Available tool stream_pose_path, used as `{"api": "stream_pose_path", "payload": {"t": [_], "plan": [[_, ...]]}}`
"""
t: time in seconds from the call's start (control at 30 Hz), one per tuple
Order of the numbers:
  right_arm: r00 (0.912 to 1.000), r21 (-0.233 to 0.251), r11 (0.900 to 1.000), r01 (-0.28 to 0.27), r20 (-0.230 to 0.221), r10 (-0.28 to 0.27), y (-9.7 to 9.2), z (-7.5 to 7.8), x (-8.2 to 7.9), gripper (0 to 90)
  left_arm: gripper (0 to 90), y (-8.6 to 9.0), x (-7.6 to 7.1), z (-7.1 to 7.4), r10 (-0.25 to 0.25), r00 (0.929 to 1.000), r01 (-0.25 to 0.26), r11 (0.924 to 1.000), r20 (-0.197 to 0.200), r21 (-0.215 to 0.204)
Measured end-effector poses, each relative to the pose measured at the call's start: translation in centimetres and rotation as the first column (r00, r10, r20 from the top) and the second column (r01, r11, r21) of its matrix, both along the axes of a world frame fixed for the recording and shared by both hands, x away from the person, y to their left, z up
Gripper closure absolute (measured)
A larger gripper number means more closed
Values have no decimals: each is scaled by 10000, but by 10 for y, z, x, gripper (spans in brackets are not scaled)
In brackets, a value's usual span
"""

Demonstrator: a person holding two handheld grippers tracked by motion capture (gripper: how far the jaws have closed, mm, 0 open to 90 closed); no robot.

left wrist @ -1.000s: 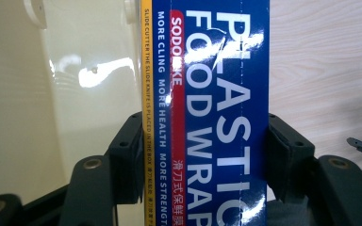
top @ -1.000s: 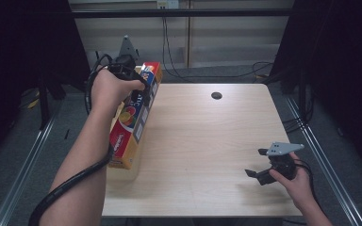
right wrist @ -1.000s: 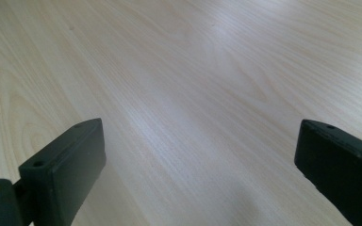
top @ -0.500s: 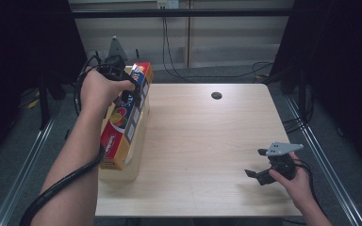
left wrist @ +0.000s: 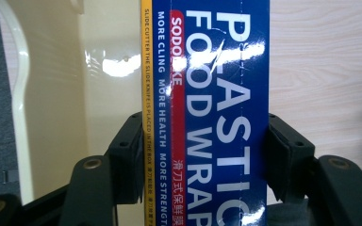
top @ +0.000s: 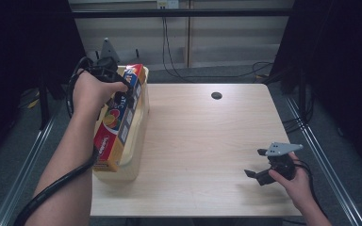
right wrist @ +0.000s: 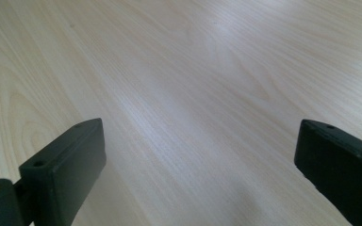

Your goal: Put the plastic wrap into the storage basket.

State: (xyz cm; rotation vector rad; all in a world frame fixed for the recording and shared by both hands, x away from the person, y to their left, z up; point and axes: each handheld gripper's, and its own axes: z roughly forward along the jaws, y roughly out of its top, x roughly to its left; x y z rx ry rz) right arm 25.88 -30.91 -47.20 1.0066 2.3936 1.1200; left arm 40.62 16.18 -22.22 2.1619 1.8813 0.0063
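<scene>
Long blue-and-orange plastic wrap box (left wrist: 207,113), glossy white lettering, clamped by left gripper (left wrist: 207,160) fingers; right gripper (top: 264,165) fingers wide at four o'clock

A pale wooden table (top: 202,141) carries a cream plastic bin (top: 139,141) at its left edge.

The plastic wrap box (left wrist: 207,113) runs off the left gripper view's top and bottom edges.

The high view looks down on the table (top: 207,141); both claw views sit close above its wood.
</scene>
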Motion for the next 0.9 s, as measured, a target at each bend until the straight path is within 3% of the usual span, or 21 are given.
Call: {"api": "stream_pose_path", "payload": {"t": [0.9], "plan": [[10000,-29,10000,-45,24,45,1,0,0,28,409,20,-3,-13,297,9994,-297,9995,-148,47]]}}
